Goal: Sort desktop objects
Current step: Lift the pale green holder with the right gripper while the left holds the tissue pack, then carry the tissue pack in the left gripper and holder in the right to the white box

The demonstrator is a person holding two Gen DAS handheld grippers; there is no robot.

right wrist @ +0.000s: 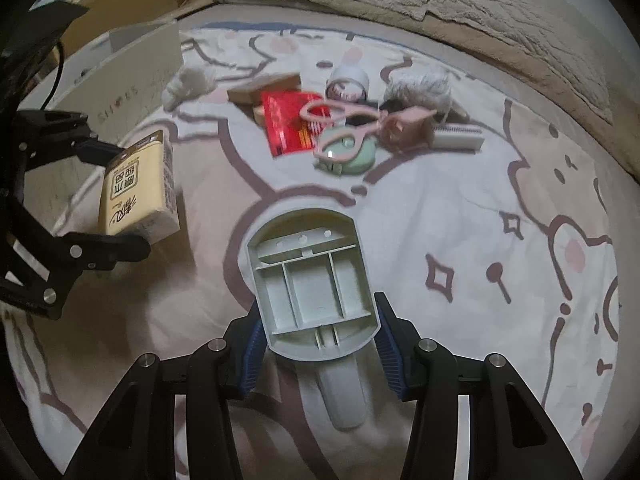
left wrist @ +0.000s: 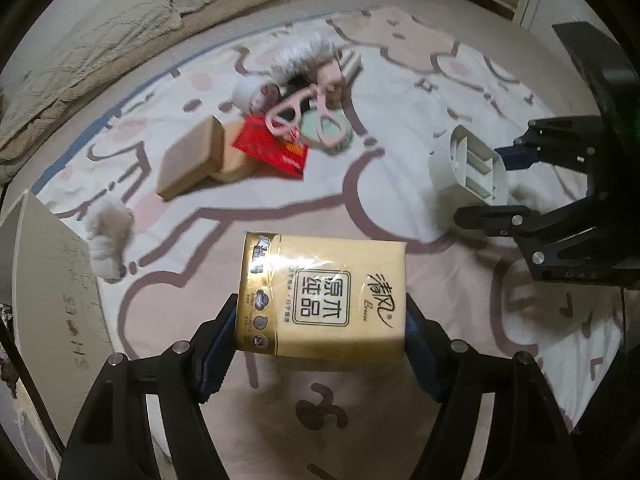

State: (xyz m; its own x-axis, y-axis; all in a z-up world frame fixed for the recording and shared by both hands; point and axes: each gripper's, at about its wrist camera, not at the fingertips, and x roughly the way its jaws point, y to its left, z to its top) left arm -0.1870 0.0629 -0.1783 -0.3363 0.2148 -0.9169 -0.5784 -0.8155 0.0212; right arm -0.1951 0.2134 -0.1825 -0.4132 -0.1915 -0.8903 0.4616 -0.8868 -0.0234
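1. Left wrist view: the left tongs (left wrist: 320,344) are clamped on a tissue pack (left wrist: 322,296), held clear above the bed sheet (left wrist: 400,92). The pile with scissors (left wrist: 304,114) and a red packet (left wrist: 274,148) lies farther off, unsorted.
2. Right wrist view: the right tongs (right wrist: 320,344) grip a white holder (right wrist: 312,292), also off the sheet. Both picks look done; next each load needs carrying to its place, perhaps the cardboard box (right wrist: 132,76), and a gentle release there.
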